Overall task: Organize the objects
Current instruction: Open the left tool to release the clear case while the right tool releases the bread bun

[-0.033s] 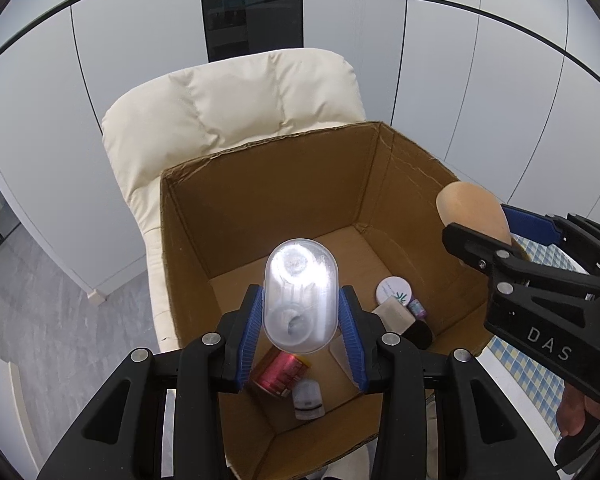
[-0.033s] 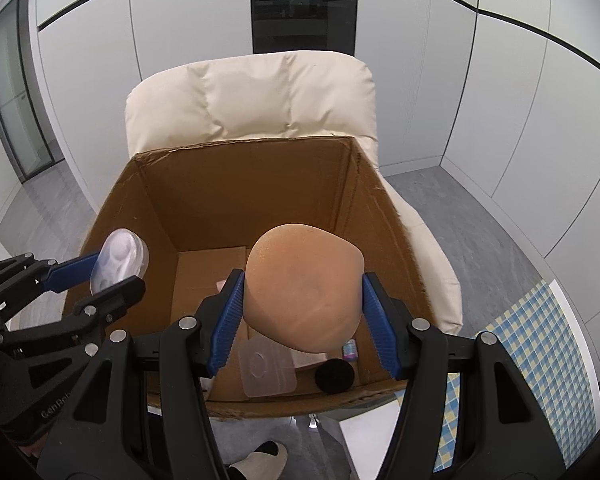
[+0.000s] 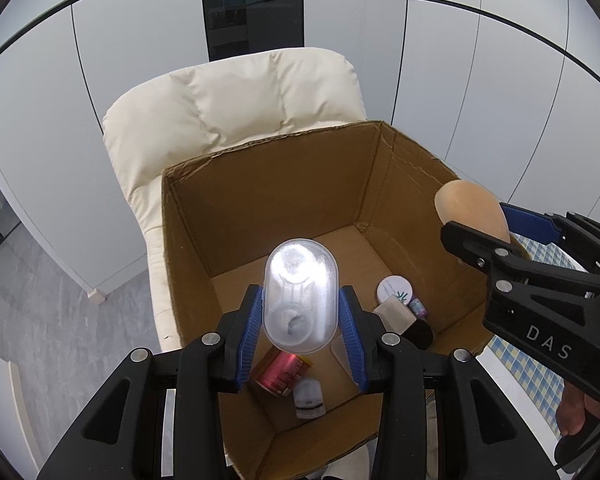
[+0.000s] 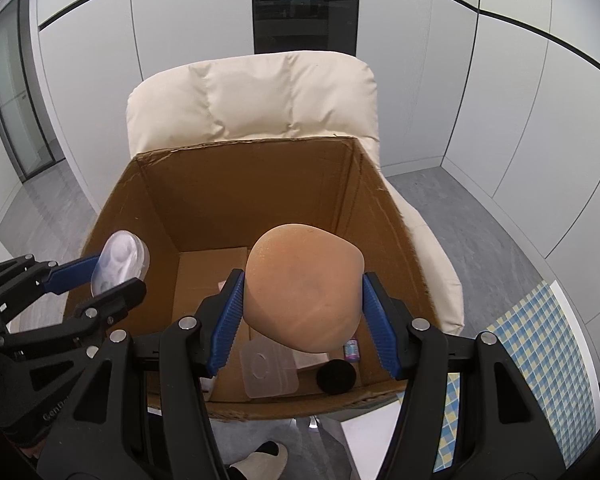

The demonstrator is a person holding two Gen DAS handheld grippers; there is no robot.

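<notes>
An open cardboard box (image 3: pixel 268 184) (image 4: pixel 240 184) sits on a cream armchair. My left gripper (image 3: pixel 300 336) is shut on a clear oval plastic case (image 3: pixel 300 296) and holds it above the box; the case also shows in the right wrist view (image 4: pixel 120 264). My right gripper (image 4: pixel 302 320) is shut on a tan egg-shaped sponge (image 4: pixel 304 288), held over the box's right side; the sponge also shows in the left wrist view (image 3: pixel 472 212). Inside the box lie a red can (image 3: pixel 280 372), a white round tin (image 3: pixel 394 290), a black puff (image 4: pixel 336 376) and a clear lid (image 4: pixel 268 372).
The cream armchair (image 3: pixel 236 104) (image 4: pixel 252 100) stands against grey wall panels. A blue-and-yellow checked cloth (image 4: pixel 540 352) lies at the lower right. Grey floor surrounds the chair. A slippered foot (image 4: pixel 260 456) shows below the box.
</notes>
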